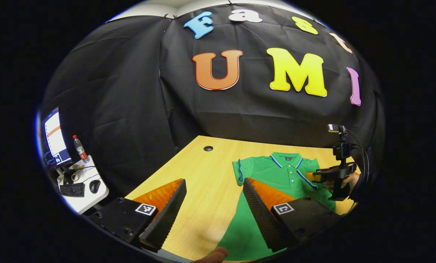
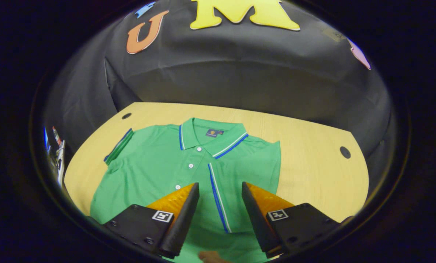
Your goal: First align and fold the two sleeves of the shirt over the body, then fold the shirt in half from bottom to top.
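- Black cloth is hanging behind a pale wooden desk (image 2: 313, 146), which is carrying a green polo shirt (image 2: 159, 168) lying flat, collar toward the cloth.
- Bare wood is showing beyond the collar and to the shirt's right in the right gripper view, where a round cable hole (image 2: 345, 152) is sitting near the desk's edge; a second hole (image 1: 208, 148) is showing in the left gripper view near the far edge.
- One sleeve (image 2: 120, 146) with a striped cuff is lying out to the side; the other side is already lying folded over the body, its striped edge (image 2: 218, 193) running down the shirt.
- Left gripper (image 1: 214, 204) is hovering over the desk at the shirt's side edge, jaws standing wide apart with nothing between them.
- Right gripper (image 2: 219, 208) is hovering above the shirt's lower front, jaws apart and empty, straddling the striped edge.
- Beside the desk, a small white side table (image 1: 90, 199) is holding a monitor (image 1: 55, 138), bottle (image 1: 80, 148), keyboard (image 1: 72, 189) and mouse (image 1: 94, 186).
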The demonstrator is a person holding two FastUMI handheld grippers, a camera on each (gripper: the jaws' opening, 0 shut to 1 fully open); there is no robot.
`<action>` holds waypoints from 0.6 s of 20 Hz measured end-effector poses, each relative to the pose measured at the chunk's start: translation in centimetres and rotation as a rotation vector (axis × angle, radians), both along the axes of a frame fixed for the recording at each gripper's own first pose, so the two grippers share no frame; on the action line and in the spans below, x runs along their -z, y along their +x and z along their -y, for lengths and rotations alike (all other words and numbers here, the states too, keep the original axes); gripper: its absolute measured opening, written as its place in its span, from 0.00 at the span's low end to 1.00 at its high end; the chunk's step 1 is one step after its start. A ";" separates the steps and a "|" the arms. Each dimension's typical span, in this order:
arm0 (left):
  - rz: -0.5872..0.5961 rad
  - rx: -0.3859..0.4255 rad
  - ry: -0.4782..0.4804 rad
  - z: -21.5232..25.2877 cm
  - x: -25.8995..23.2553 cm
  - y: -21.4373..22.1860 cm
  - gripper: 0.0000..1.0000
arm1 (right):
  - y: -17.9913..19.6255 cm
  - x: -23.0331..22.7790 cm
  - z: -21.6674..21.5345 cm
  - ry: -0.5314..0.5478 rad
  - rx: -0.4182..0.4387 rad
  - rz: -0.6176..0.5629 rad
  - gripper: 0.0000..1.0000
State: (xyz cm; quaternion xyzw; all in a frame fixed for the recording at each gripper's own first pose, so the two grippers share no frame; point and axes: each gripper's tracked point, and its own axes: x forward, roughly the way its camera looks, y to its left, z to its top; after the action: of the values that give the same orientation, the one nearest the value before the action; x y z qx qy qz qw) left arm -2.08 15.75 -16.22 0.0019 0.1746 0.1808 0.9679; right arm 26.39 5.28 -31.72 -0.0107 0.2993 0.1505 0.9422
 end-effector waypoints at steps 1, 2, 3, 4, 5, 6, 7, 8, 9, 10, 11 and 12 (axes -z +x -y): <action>0.004 0.012 -0.007 -0.3 0.0 1.1 1.00 | -0.7 -1.1 0.2 0.004 0.007 0.014 0.84; 0.015 0.027 -0.012 -0.9 0.0 2.4 1.00 | -1.6 -2.2 0.3 0.014 0.013 0.026 0.84; 0.020 0.041 -0.016 -1.1 0.1 3.5 1.00 | -2.4 -3.5 0.7 0.008 0.025 0.044 0.92; 0.020 0.051 -0.025 -1.4 0.5 4.8 1.00 | -3.4 -4.7 1.0 0.011 0.029 0.062 0.94; 0.011 0.069 -0.056 -1.5 1.0 6.5 1.00 | -4.5 -6.1 1.5 0.002 0.040 0.087 0.96; 0.010 0.085 -0.084 -1.4 1.3 7.6 1.00 | -5.5 -7.3 1.8 -0.001 0.046 0.104 0.94; 0.006 0.104 -0.107 -1.3 1.8 8.7 1.00 | -6.5 -8.3 2.1 -0.013 0.059 0.123 0.96; 0.005 0.115 -0.112 -1.5 2.2 10.0 1.00 | -7.4 -9.6 2.3 -0.011 0.073 0.141 0.96; 0.002 0.132 -0.118 -1.5 2.6 11.4 1.00 | -8.4 -11.0 2.4 -0.003 0.086 0.157 0.96; -0.002 0.141 -0.119 -1.7 3.2 12.6 1.00 | -9.3 -12.2 2.6 0.008 0.110 0.169 0.96; -0.016 0.149 -0.126 -1.7 4.4 14.2 1.00 | -10.7 -13.5 2.7 0.025 0.135 0.180 0.94; -0.022 0.153 -0.127 -1.8 5.0 15.3 1.00 | -11.5 -14.4 2.9 0.030 0.154 0.192 0.99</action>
State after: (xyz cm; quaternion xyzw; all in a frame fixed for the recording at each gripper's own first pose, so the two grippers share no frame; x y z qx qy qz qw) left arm 13.19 17.51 -21.24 -0.0442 0.1955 0.0946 0.9751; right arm 14.90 2.38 -17.28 0.0121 0.2054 0.0806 0.9753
